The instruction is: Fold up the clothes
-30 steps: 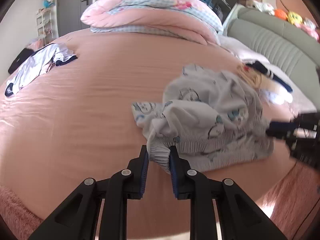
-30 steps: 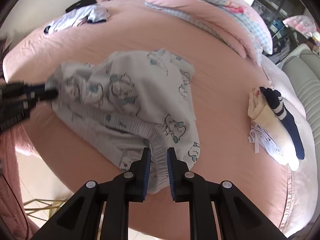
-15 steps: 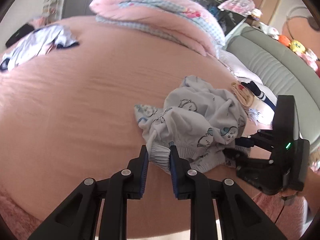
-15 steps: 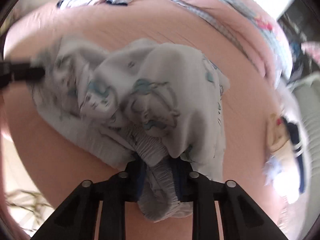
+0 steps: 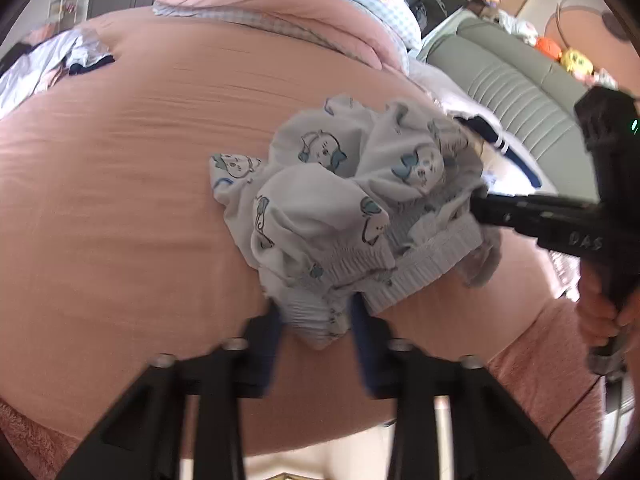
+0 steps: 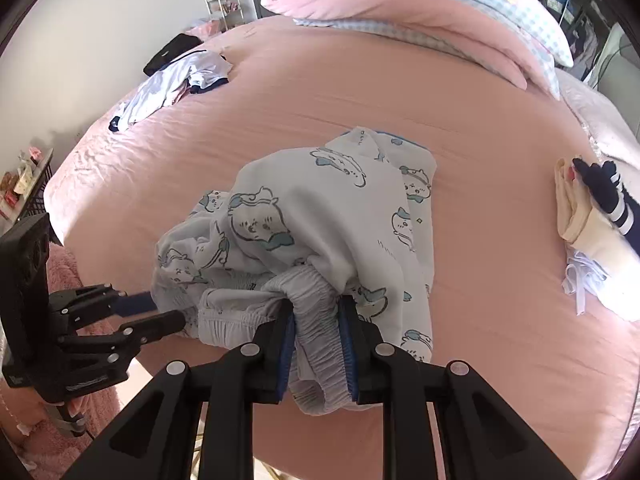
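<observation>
Both hand-held grippers are clamped on the same garment. Seen from its own camera, the left hand-held gripper has a bunched stretch of the elastic waistband pinched between its blue pads, the fabric spilling out below the fingertips. The right hand-held gripper likewise grips a gathered fold of the ribbed waistband, which bulges between and beneath its pads.

The garment is a pair of white pyjama trousers printed with small blue cartoon animals. It hangs crumpled between the two tools over the near edge of the bed, its far end resting on the pink sheet. The waistband runs from one tool to the other in a slack, wrinkled line, and the legs are heaped on top of it in loose folds.

In the left view the other tool enters from the right, with a person's hand wrapped around its handle. In the right view the other tool comes in from the lower left.

Elsewhere on the bed, a rolled pink and blue-checked quilt lies along the far side. A crumpled white and navy garment lies at the far left corner, well apart from the trousers. A small stack of folded clothes, cream with a navy striped piece on top, sits at the right edge. A grey padded headboard is visible beyond it in the left view.
</observation>
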`<state>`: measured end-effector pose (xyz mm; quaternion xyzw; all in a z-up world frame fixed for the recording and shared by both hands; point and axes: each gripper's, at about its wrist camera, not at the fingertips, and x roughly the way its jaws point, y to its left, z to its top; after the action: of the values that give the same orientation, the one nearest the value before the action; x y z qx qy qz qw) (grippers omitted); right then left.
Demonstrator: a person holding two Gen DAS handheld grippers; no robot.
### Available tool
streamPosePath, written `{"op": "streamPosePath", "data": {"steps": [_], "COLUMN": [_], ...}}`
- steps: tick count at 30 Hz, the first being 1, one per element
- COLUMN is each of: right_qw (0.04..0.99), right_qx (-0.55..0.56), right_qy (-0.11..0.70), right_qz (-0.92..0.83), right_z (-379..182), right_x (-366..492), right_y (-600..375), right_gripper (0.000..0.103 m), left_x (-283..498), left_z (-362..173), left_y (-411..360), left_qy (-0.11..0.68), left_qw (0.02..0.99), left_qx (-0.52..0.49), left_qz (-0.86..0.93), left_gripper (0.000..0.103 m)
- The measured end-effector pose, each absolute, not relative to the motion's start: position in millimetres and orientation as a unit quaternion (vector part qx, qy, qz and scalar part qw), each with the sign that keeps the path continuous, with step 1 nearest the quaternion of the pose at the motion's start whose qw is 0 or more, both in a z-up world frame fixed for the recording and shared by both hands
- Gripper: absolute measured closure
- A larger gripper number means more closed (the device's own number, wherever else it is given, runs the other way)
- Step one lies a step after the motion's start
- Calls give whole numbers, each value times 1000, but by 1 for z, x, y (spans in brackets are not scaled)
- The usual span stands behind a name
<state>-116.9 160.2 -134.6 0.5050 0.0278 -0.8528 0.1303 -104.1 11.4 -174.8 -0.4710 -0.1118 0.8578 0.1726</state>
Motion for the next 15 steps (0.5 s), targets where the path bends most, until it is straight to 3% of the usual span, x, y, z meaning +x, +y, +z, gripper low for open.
{"op": "streamPosePath", "data": {"steps": [3,7,11,15], "right_qw": [132,184,193,198], "right_qx": [505,543,589,583], "right_qy": [5,-24,52,6], "right_qz": [-853,-819,-783,-788], "right_z": [-133,-147,-189,-186], "right_x": [-118,-132,-118,-119], "right_y": [165,160,129,128], "right_gripper": [83,83,83,82], "left_x": [-107,-106,-106,-106], "left_z": [-176,-171,-170,-157], "left_y": [-2,-18,-36,-35], "left_qy": [-159,-84,-126,-114], "left_qw": [154,45,31,26], "left_qx": [-464,-451,-448,-426], "left_qz": [858,888,884,897], "left_gripper": [86,86,86,86]}}
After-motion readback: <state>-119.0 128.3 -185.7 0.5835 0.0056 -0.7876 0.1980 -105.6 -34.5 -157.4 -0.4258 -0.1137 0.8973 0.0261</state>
